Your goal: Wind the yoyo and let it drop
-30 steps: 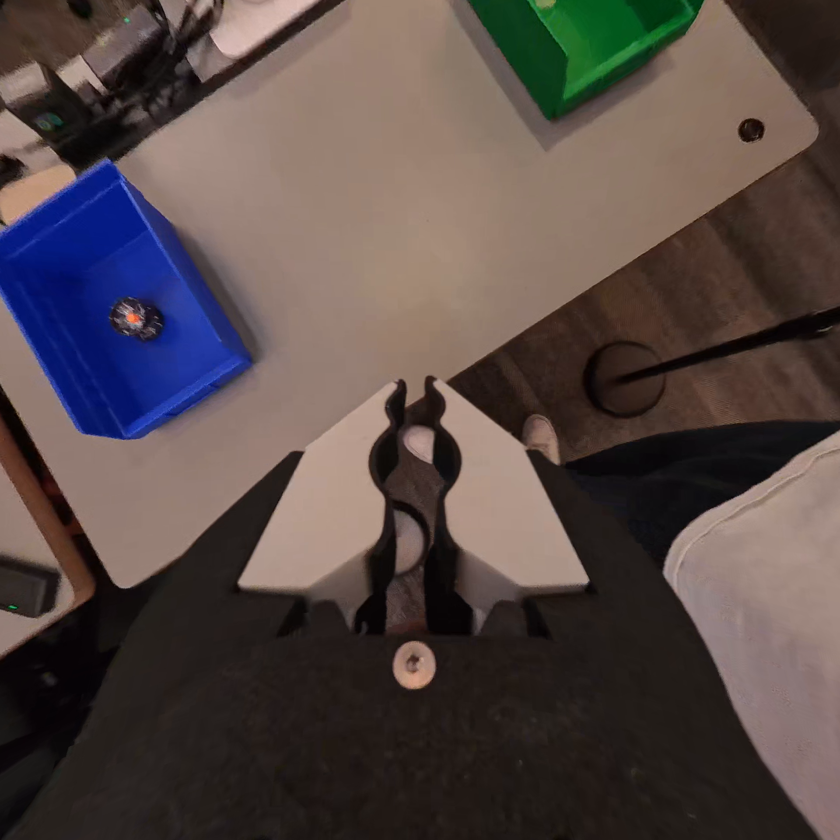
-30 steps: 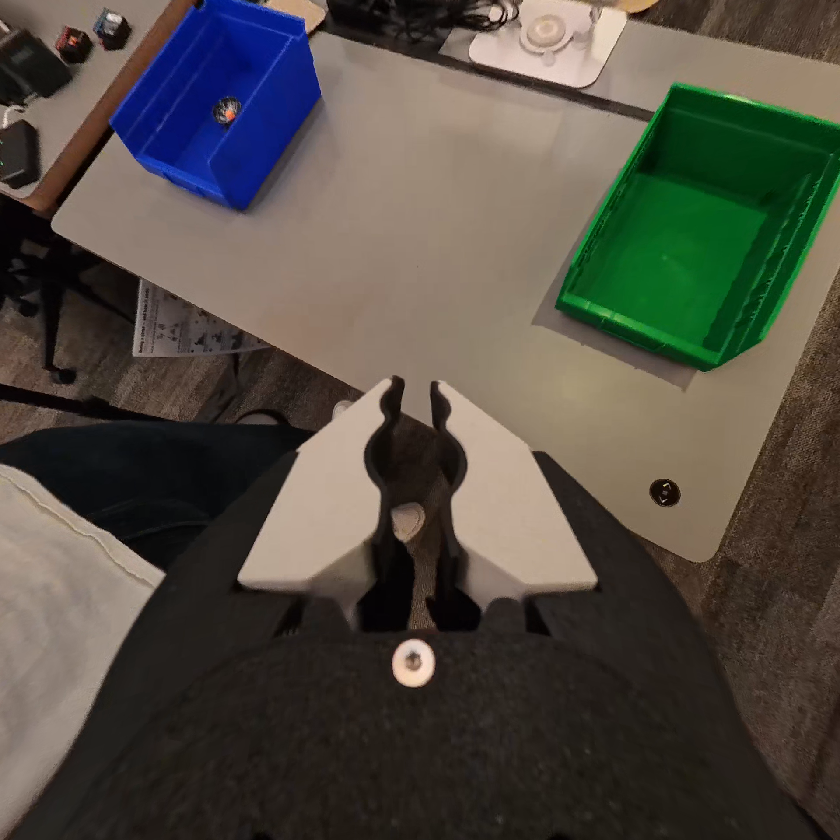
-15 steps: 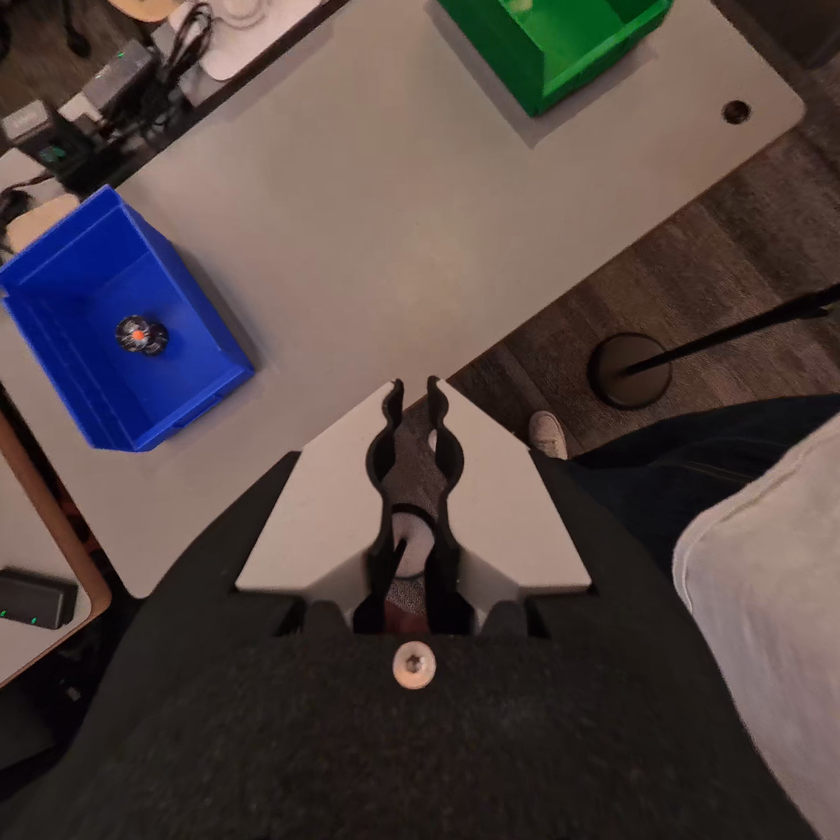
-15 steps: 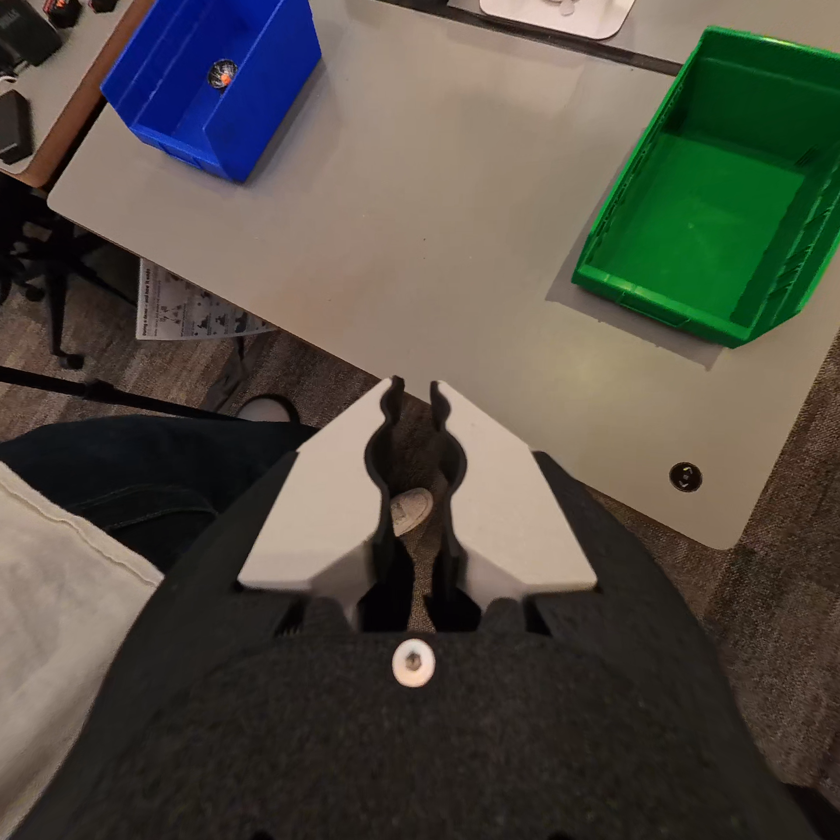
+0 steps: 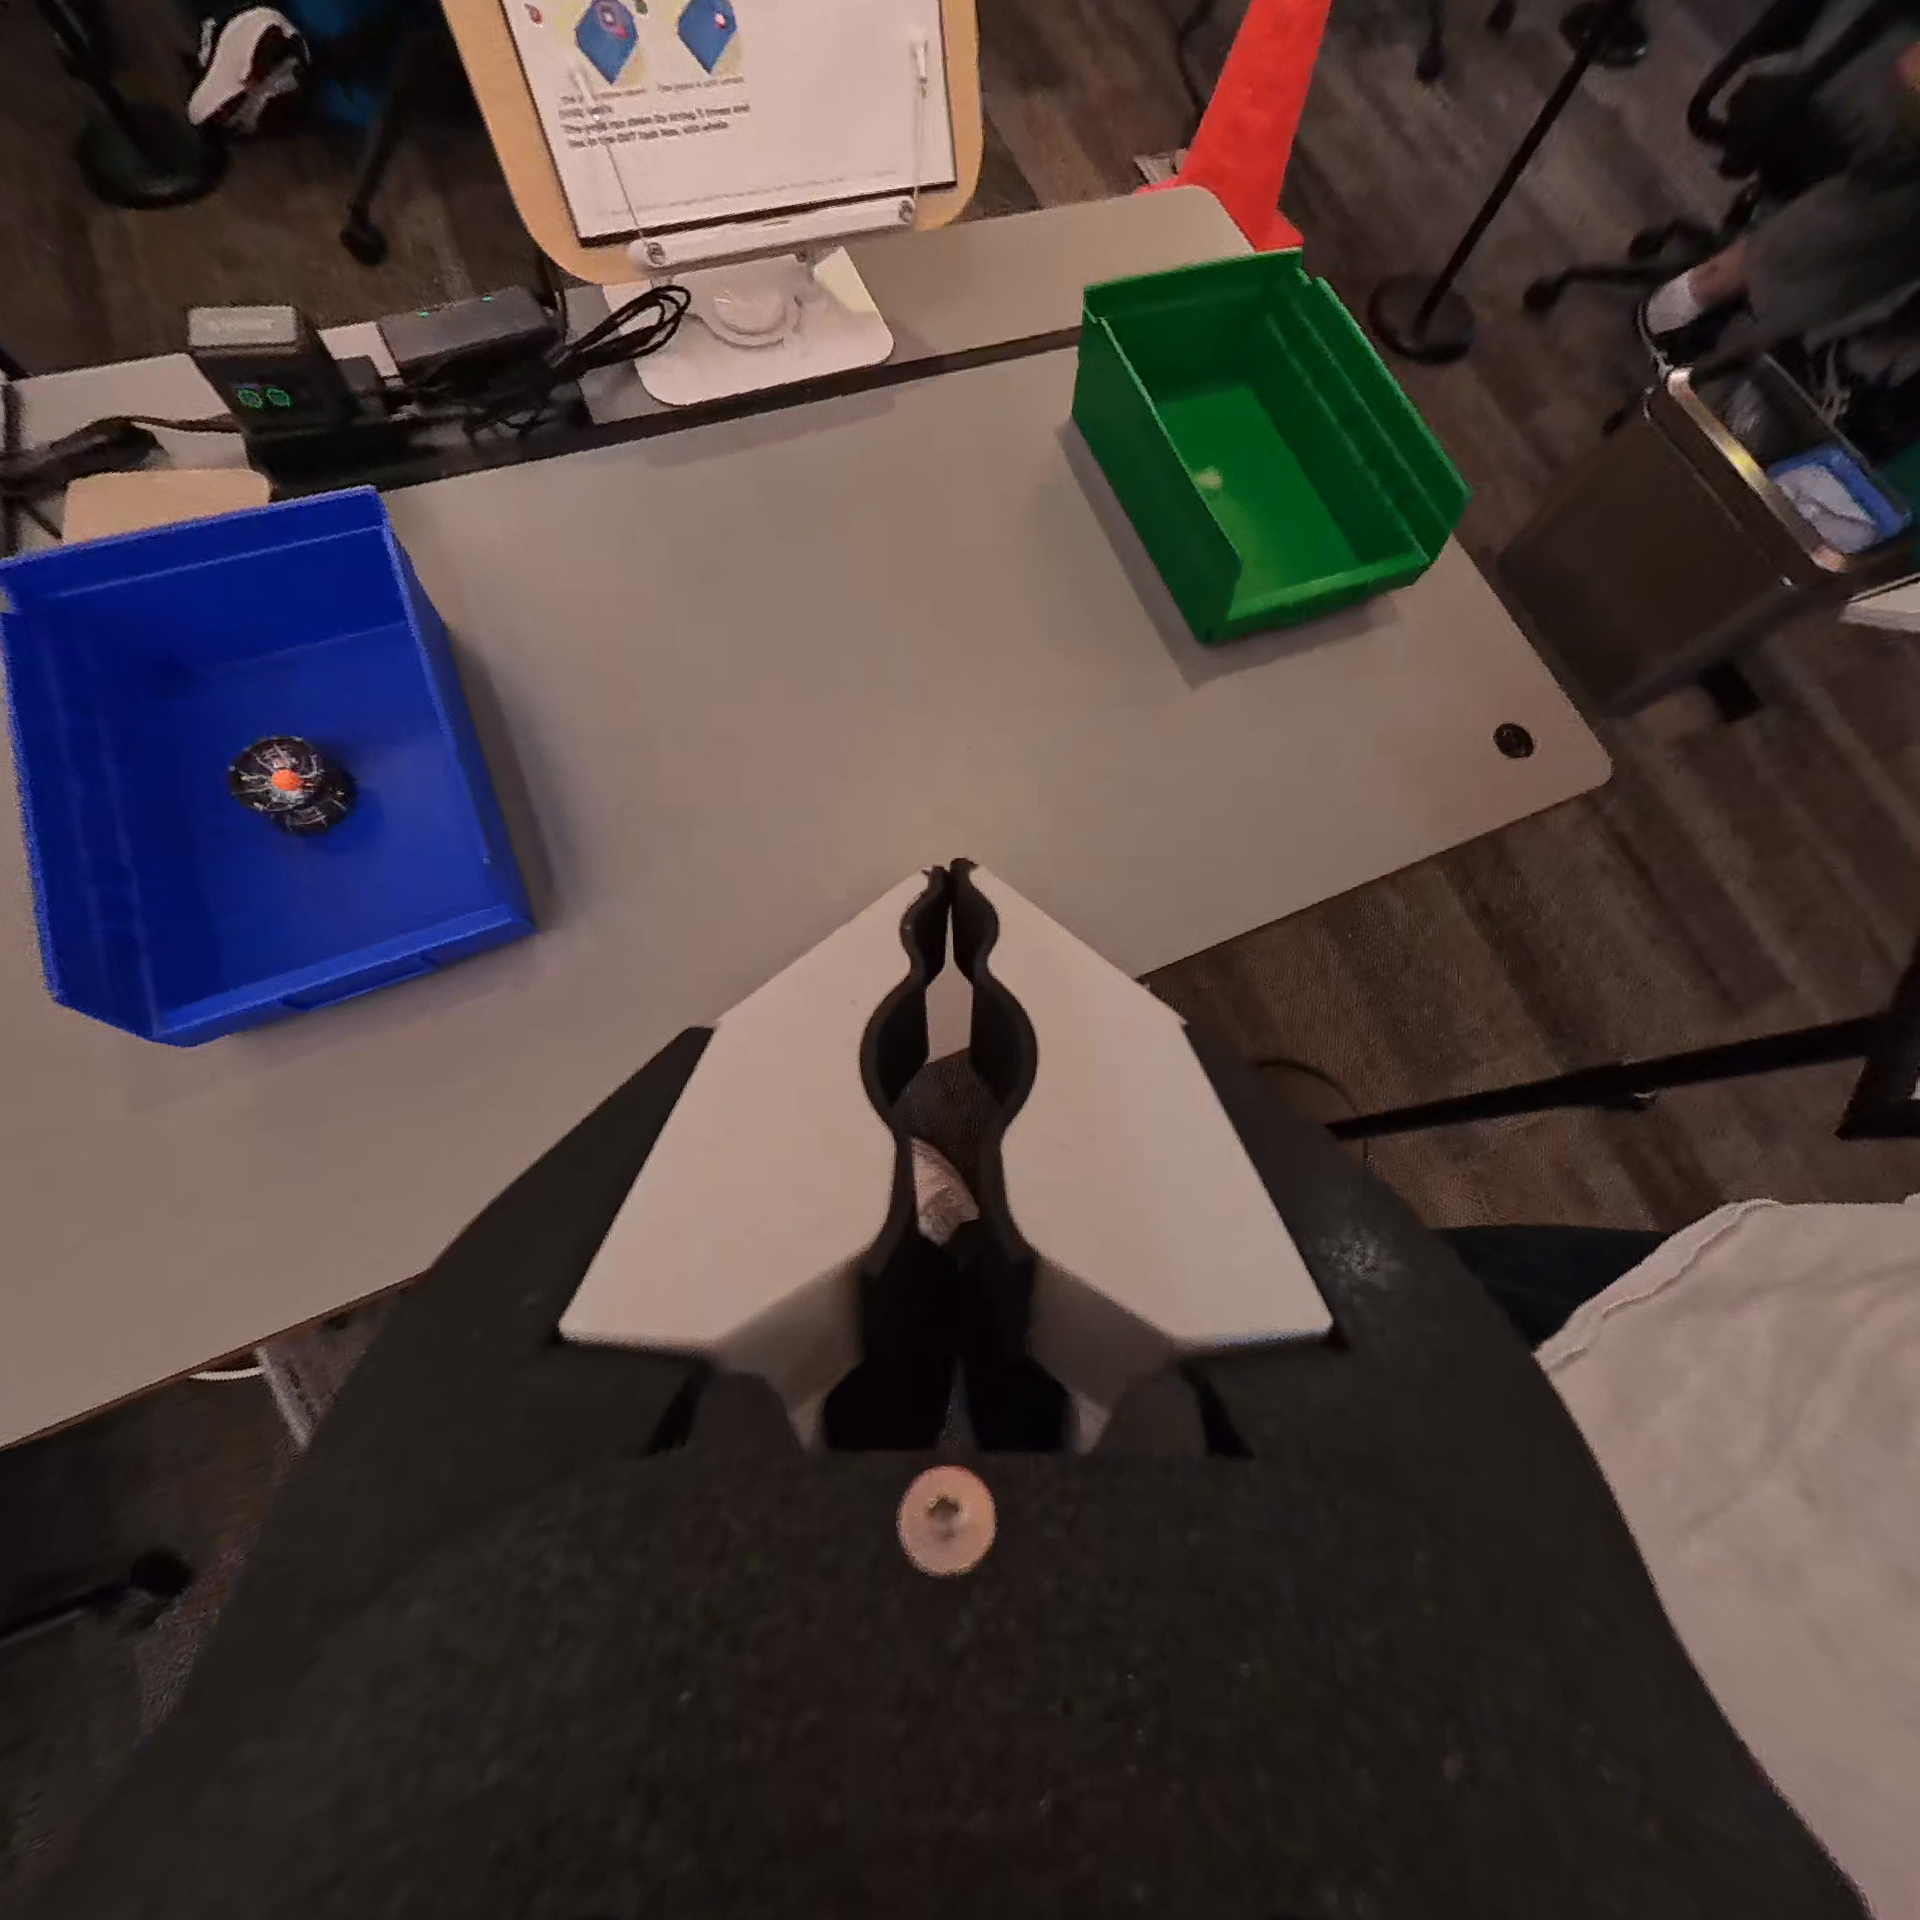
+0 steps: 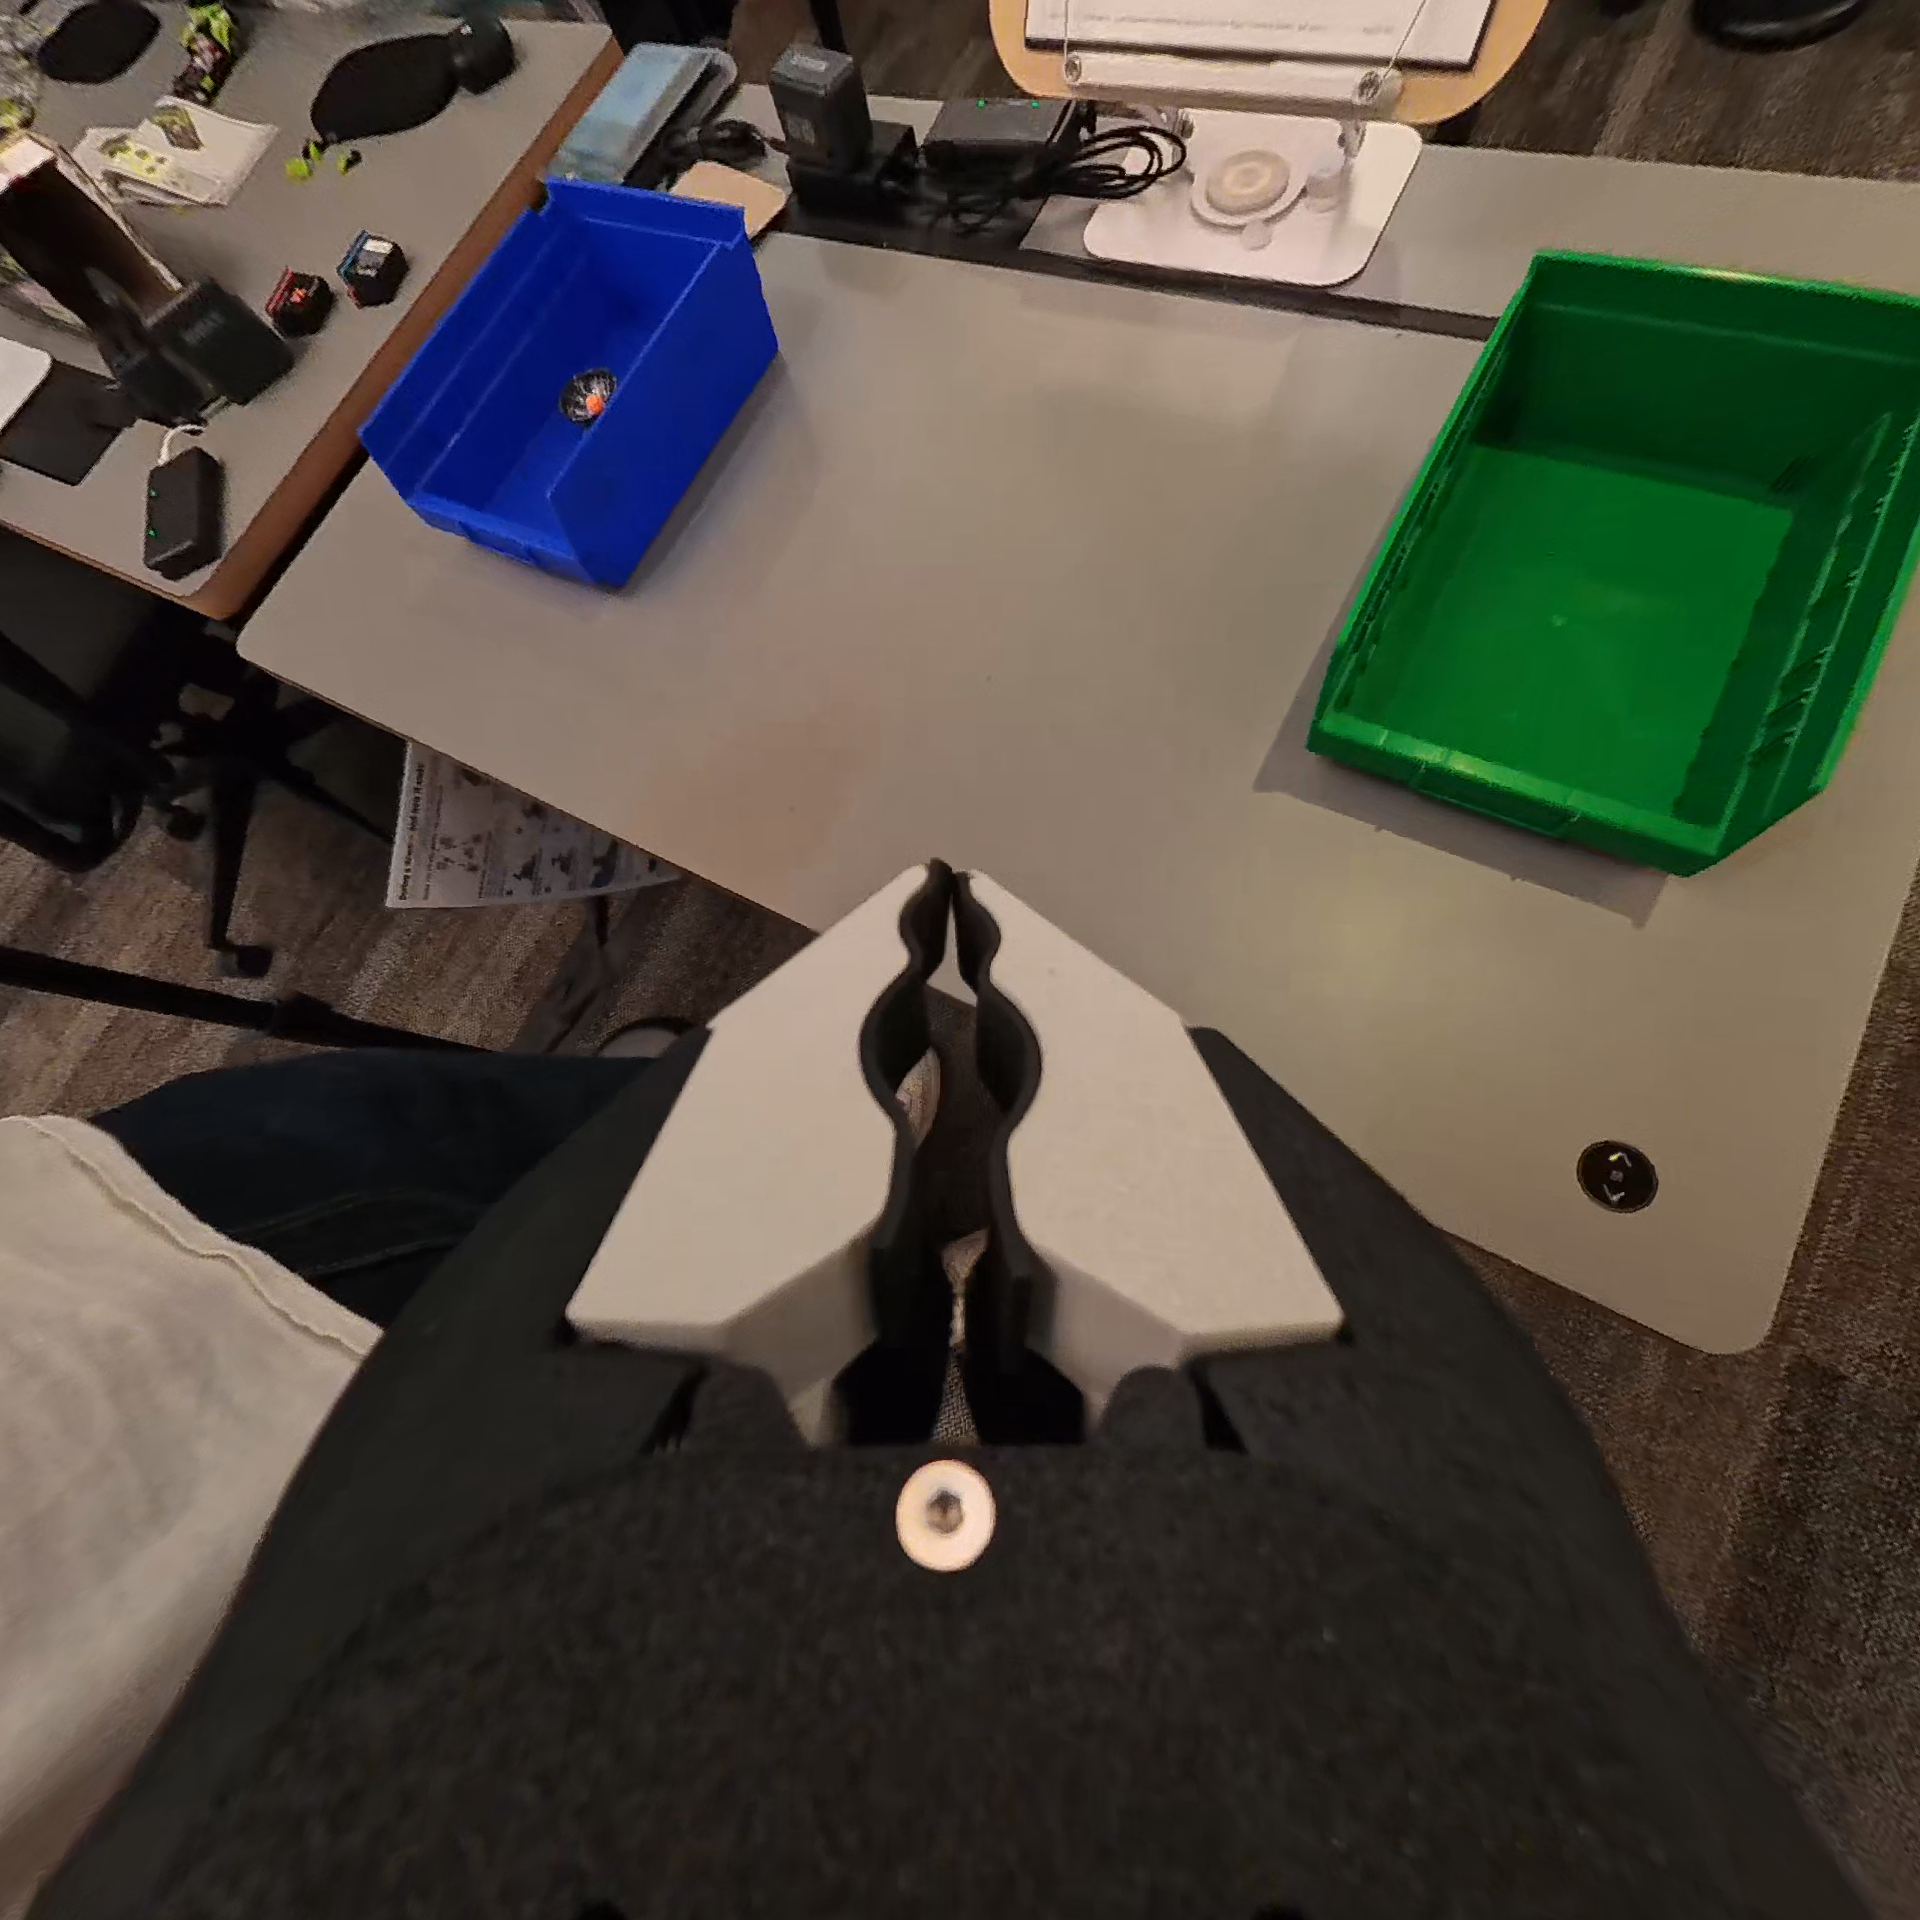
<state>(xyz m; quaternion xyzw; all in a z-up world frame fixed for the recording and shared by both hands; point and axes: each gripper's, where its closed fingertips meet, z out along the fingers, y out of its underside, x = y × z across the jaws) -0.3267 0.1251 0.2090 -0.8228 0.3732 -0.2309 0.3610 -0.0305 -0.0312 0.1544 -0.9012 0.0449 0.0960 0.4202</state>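
Blue bin (image 5: 260,769) far left on the grey table (image 5: 831,644), yoyo (image 5: 289,785) lying flat on its floor, dark with an orange centre dot, clear of the bin walls; string too small to make out. Also visible in the right wrist view as a small dark disc (image 6: 588,396) in that bin (image 6: 582,384). Mid table bare. Left gripper (image 5: 950,883) up over the near table edge, tips pressed together, nothing between them. Right gripper (image 6: 943,883) same: tips meeting, nothing held, above the near edge. Green bin (image 5: 1247,457) far right, looks empty. Tablet stand (image 5: 748,312) and cables behind.

Judgement: task not started, yoyo untouched. Likely a light, rigid plastic disc with a smooth curved rim, so slippery; may roll if tipped on edge. Best hold across the two flat faces, or pinch around the rim, leaving the centre groove free for winding. String will be limp and thin, hard to pinch
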